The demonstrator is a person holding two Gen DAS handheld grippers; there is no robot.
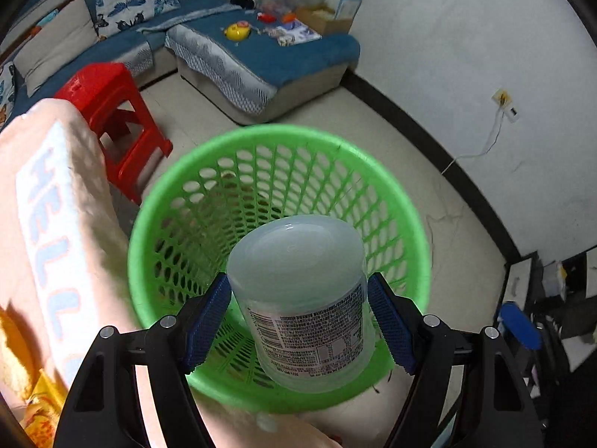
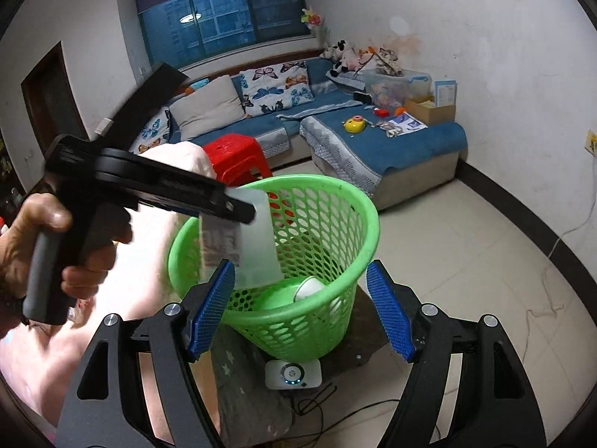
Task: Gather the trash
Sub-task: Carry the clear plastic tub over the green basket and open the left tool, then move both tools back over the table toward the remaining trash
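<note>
Blue sofa (image 2: 391,138) and pale floor (image 2: 466,261) are filling the living room behind a green mesh basket (image 2: 335,231), which is standing on a dark low stand. Over its open mouth, the left hand-held gripper (image 1: 298,321) is grasping a clear plastic jar (image 1: 302,298) with a printed label, pointing steeply down. The right hand-held gripper (image 2: 300,306) is hanging released and empty just in front of the basket. Something white (image 2: 309,287) is already lying inside, so collecting looks partly done; the jar is not yet dropped.
</note>
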